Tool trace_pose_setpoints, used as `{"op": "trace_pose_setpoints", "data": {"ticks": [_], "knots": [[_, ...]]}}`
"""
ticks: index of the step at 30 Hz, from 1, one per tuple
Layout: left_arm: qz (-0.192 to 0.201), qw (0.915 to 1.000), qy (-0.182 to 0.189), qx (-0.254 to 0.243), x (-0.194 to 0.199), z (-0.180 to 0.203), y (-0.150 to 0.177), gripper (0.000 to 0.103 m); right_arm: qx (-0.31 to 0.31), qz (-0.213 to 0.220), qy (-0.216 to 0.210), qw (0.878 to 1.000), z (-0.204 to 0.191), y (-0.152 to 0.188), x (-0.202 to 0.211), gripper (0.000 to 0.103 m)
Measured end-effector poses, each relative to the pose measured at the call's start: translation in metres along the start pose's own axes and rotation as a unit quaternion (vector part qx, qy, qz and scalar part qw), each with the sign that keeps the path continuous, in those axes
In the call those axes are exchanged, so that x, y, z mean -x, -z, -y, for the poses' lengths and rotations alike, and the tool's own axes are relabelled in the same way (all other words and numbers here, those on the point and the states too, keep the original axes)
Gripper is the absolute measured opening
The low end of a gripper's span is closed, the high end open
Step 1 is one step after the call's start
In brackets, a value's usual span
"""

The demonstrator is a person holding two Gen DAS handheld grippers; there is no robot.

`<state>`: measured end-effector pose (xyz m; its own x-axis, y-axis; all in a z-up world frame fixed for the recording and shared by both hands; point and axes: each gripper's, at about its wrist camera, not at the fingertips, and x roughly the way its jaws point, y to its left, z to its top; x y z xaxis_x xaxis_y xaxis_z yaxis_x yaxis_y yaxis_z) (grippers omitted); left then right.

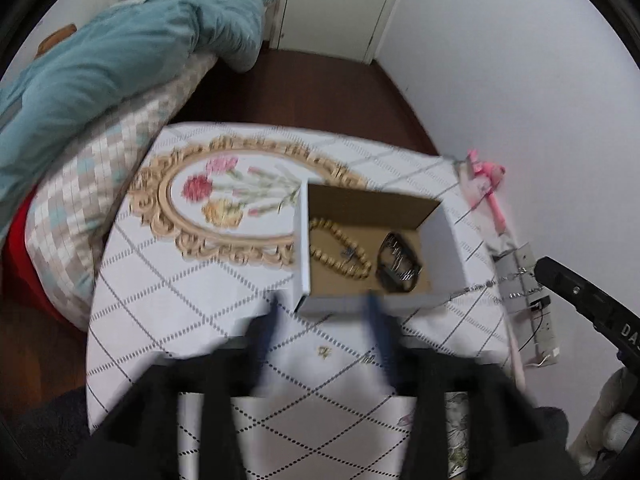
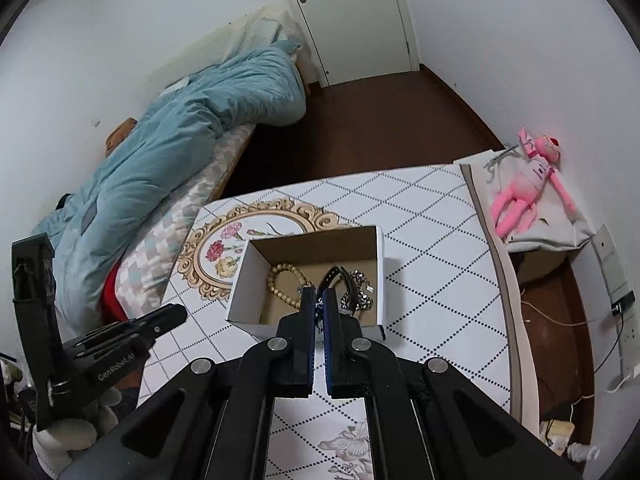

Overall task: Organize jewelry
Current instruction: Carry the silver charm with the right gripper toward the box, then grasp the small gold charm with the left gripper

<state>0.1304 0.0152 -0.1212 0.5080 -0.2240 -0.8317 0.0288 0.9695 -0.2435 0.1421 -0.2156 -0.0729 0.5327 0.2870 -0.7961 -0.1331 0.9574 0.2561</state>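
Note:
A white cardboard box [image 1: 304, 248] [image 2: 240, 296] stands open on the patterned table. Inside lie a tan beaded bracelet [image 1: 340, 254] [image 2: 280, 284], a black strap piece [image 1: 398, 268] [image 2: 340, 276] and a sparkly silver piece [image 2: 362, 288]. My left gripper [image 1: 324, 308] is open just in front of the box, blurred, with nothing between its fingers. My right gripper [image 2: 319, 294] is shut on a thin silver chain [image 2: 319, 320] above the box's near wall. In the left wrist view that chain [image 1: 496, 284] hangs off the right gripper's tip [image 1: 544, 270]. A small gold piece [image 1: 323, 351] lies on the cloth.
The table's cloth [image 2: 420, 240] has a diamond grid and a gold oval flower print [image 1: 224, 200]. A bed with a teal quilt [image 2: 180, 140] runs along the left. On the right sit a pink plush toy [image 2: 528, 184] and, on the floor, a power strip [image 1: 536, 304].

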Motion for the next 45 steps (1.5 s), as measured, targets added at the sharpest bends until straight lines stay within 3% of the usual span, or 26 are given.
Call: {"op": "trace_pose_setpoints", "data": {"ticks": [8, 18, 23, 24, 25, 27, 38, 45], "knots": [[-0.053, 0.998, -0.033, -0.009, -0.059, -0.004, 0.05, 0.062, -0.03, -0.057, 0.038, 0.997, 0.029, 0.054, -0.038, 0.004], [-0.058, 0.9944, -0.068, -0.056, -0.09, 0.013, 0.07, 0.062, -0.065, -0.103, 0.094, 0.988, 0.067, 0.111, -0.076, 0.004], [-0.046, 0.9921, -0.083, -0.081, -0.096, 0.024, 0.07, 0.056, -0.071, -0.106, 0.1, 0.987, 0.075, 0.111, -0.081, 0.004], [-0.041, 0.9915, -0.086, -0.089, -0.095, 0.027, 0.07, 0.045, -0.071, -0.106, 0.101, 0.987, 0.077, 0.111, -0.082, 0.004], [-0.037, 0.9915, -0.081, -0.094, -0.094, 0.029, 0.07, 0.026, -0.072, -0.106, 0.102, 0.987, 0.076, 0.109, -0.083, 0.004], [-0.036, 0.9907, -0.077, -0.106, -0.095, 0.033, 0.069, 0.009, -0.073, -0.107, 0.103, 0.986, 0.078, 0.109, -0.084, 0.004], [-0.041, 0.9931, -0.05, -0.098, -0.085, 0.036, 0.066, 0.009, -0.074, -0.093, 0.082, 0.99, 0.069, 0.097, -0.065, 0.004], [-0.016, 0.9971, 0.004, -0.074, -0.034, 0.045, 0.038, 0.009, -0.063, -0.057, 0.032, 0.996, 0.049, 0.057, -0.026, 0.004]]}}
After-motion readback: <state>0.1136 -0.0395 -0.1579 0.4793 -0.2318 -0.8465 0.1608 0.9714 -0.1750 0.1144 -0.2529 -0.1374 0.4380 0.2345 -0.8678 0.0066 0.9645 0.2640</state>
